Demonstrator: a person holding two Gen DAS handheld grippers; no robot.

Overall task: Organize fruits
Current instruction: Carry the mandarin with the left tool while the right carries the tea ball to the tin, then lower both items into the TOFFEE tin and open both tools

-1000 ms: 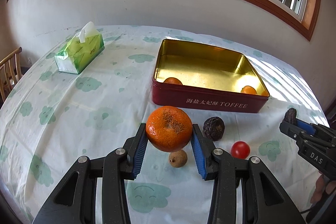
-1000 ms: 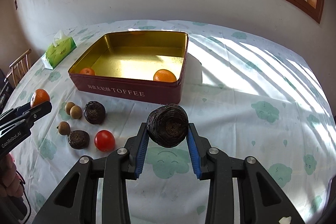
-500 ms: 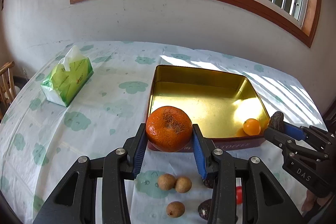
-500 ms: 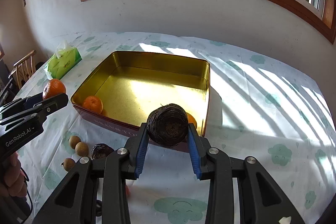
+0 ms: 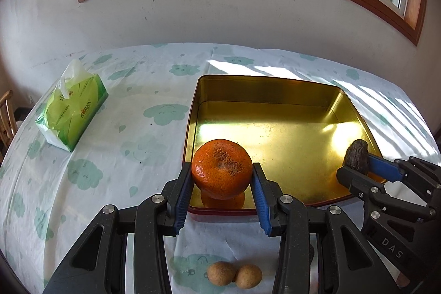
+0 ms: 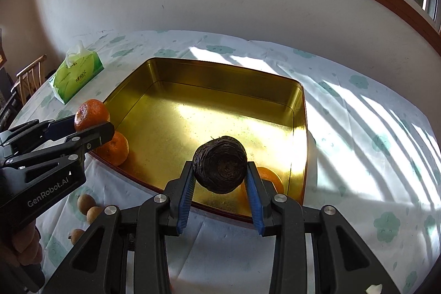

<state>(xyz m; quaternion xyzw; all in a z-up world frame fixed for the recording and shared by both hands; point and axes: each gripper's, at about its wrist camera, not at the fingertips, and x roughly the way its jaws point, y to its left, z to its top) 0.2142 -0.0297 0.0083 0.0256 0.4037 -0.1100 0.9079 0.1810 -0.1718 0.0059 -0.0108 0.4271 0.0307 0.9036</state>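
Both grippers have advanced over the gold-lined tin (image 5: 275, 90): left fingers (image 5: 184, 192) clamp a firm round orange mandarin (image 5: 222, 168) at its sides, right fingers (image 6: 187, 192) clamp a light, wrinkled dark fruit (image 6: 219, 164).

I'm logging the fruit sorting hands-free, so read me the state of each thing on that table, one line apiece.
Left claw: shut on the large orange mandarin, above the tin's near edge.
Right claw: shut on the dark wrinkled round fruit, over the tin.
Gold-lined red metal tin: open, two small oranges inside.
Green tissue pack: opened, tissue sticking up.
Small brown round fruits: loose on the tablecloth.
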